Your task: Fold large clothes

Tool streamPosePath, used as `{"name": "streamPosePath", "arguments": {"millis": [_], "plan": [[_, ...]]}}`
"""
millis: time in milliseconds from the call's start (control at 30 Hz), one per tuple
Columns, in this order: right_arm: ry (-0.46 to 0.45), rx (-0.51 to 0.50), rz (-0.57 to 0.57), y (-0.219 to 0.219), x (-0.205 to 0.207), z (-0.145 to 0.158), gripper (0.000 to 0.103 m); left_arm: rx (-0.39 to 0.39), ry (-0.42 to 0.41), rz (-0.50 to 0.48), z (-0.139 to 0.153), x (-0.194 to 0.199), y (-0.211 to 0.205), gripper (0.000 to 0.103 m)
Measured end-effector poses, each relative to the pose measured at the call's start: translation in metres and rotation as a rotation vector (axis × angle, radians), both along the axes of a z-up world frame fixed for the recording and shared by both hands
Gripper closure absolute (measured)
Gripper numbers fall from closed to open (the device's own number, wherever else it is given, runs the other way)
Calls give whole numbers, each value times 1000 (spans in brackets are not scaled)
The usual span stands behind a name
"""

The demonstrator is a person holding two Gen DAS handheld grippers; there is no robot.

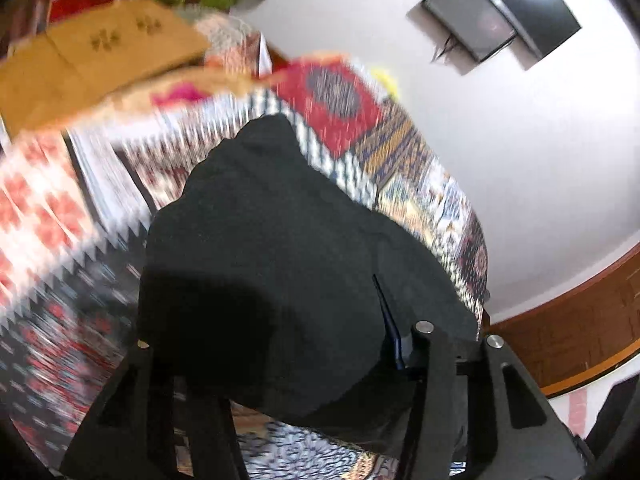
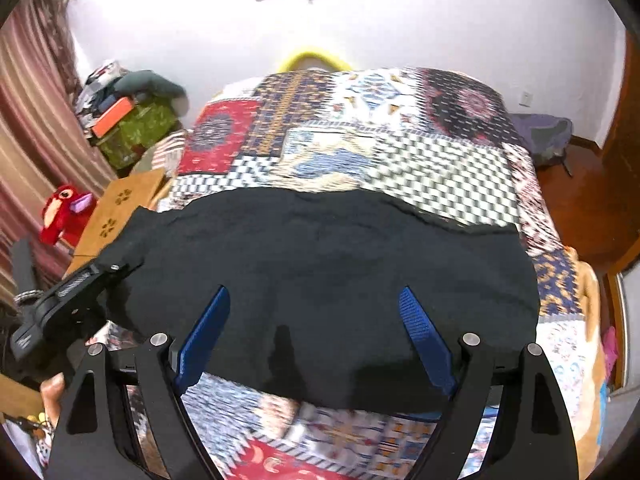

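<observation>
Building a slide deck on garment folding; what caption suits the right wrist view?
Open right gripper over a black garment spread across the patchwork quilt; left gripper at its far-left corner.

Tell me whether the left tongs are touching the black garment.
Touching. The right wrist view shows the left tongs gripping the black garment's left edge.

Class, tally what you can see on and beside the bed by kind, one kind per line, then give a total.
Black garment: 1
Patchwork bedspread: 1
Red stuffed toy: 1
Wooden board with paw prints: 1
Claws: 2, left claw, right claw
Total: 6
</observation>
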State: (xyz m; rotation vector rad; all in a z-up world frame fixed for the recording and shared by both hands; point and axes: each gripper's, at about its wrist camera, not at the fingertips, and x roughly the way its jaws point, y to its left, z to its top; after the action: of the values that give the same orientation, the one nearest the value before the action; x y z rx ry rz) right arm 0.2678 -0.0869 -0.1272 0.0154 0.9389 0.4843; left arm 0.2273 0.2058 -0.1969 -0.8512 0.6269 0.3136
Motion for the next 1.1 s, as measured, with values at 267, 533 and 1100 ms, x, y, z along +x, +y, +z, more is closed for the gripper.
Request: {"name": "streamPosePath", "arguments": {"millis": [267, 533, 1100], "plan": [[103, -32, 196, 98, -4, -42, 19, 273, -105, 51, 60, -51, 31, 55], [166, -79, 322, 159, -12, -83, 16, 455, -85, 7, 77, -56, 21, 60], [257, -14, 227, 34, -28, -94, 16, 842, -100, -185, 122, -32, -90, 62]]}}
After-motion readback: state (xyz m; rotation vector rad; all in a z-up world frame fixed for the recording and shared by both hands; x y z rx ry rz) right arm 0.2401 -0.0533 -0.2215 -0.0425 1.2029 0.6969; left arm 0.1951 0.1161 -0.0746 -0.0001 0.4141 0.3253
